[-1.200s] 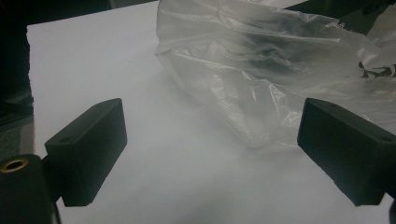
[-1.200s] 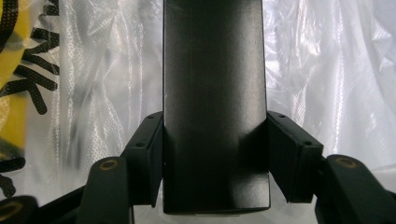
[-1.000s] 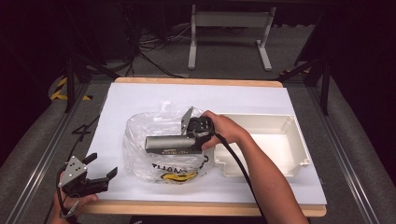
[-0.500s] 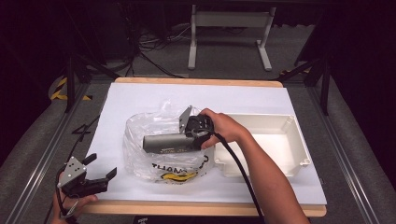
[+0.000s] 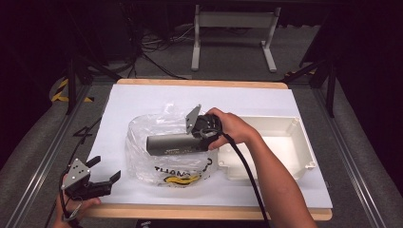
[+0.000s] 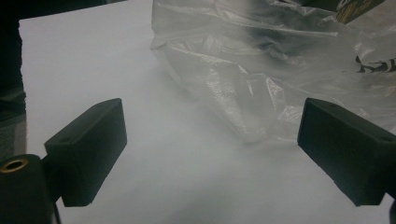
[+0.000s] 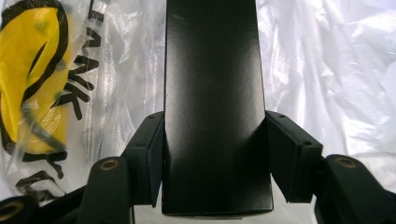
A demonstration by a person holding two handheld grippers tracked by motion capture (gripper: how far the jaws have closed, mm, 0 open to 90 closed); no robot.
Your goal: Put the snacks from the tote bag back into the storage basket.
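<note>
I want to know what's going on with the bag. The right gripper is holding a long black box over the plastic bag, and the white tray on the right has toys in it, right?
Not quite. The white tray is empty, as the high view shows. The rest is right: the right gripper holds the long black box over the plastic bag.

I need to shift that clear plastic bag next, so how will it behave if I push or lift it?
The plastic bag is thin, crinkled film, so it will probably fold rather than slide whole. It looks very light, so lifting one edge likely drags the rest limply. The dark box in the right tongs looks rigid by contrast.
</note>
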